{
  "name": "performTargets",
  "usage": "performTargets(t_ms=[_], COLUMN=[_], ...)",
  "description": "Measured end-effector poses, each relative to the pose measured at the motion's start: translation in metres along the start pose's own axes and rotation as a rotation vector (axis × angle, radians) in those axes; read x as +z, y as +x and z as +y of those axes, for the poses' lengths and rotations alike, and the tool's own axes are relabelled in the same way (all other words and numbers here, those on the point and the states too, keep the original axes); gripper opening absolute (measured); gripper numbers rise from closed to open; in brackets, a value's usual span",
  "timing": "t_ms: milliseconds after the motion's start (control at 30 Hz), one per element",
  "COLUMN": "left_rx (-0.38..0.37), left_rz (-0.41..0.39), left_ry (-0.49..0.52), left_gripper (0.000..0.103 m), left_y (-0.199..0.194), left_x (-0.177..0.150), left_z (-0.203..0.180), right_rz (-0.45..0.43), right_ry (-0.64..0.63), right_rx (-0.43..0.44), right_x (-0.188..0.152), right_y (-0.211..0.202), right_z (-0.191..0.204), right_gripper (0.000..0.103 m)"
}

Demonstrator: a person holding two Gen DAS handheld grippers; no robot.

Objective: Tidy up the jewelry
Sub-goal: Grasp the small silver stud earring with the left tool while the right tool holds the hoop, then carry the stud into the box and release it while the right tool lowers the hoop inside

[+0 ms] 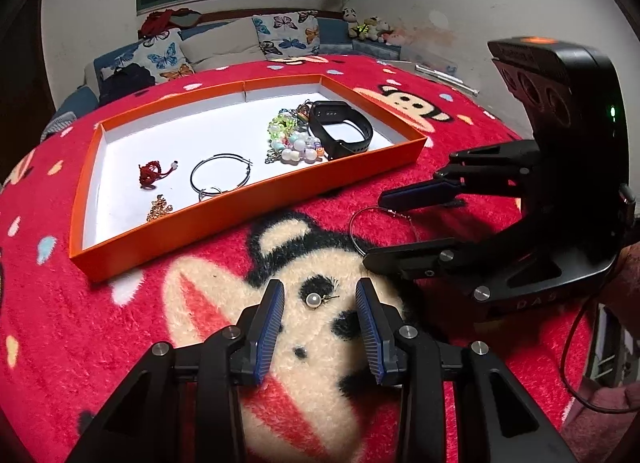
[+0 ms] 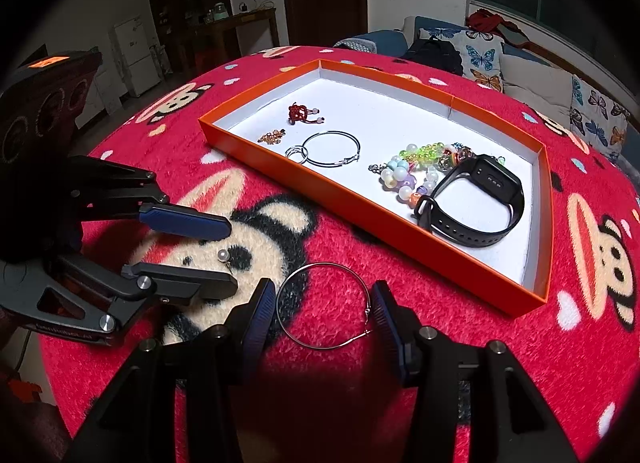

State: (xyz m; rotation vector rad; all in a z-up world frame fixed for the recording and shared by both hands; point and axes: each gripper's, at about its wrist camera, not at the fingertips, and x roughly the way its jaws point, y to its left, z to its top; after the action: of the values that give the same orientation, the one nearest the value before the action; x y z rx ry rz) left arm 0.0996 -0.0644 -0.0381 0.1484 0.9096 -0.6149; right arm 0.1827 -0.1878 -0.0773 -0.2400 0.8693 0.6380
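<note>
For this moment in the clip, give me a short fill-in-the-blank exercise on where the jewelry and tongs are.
1. The pearl earring lies between the open fingers of the ____ tongs.
2. The right tongs straddle a silver ____ earring on the blanket.
3. The black watch lies inside the ____ tray.

Missing words: left; hoop; orange
</note>
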Motion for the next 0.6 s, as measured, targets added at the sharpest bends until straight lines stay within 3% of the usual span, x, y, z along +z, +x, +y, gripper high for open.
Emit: performTargets(t_ms=[100,200,267,433,600], left_rx=[-0.006,0.000,-0.011,-0.019,-0.013], left_rz=[-0.003,-0.001,-0.003,-0.006,-0.014], left_ry=[0.010,0.023,0.020,0.026,0.050], left_gripper=[0.039,0.031,0.020,0.011,0.009], left_y=[0.0005,0.0019,0.0012,-0.0004,-0.0030], left_x=[0.0002,0.0007,0.0007,0.0004,-0.0015], left_z=[0.0008,0.0005,0.0020,0.0038,-0.0015], right_rz=[-0.001,-0.001,-0.001,-0.002,-0.003], right_ry=[0.005,0.005,0.004,0.005,0.009], right_rx=[0.001,0.001,0.001,0.001,0.002], right_x=[-0.0003,-0.0004,-0.0005,-0.0006,-0.0009], right_y=[0.0000,-0.0001,-0.0001,-0.0002,-0.0006], right_z=[-0.0003,-0.0001,-0.0003,-0.0003,-0.0004], right_gripper=[0.055,0.055,0.055,0.055,0.055])
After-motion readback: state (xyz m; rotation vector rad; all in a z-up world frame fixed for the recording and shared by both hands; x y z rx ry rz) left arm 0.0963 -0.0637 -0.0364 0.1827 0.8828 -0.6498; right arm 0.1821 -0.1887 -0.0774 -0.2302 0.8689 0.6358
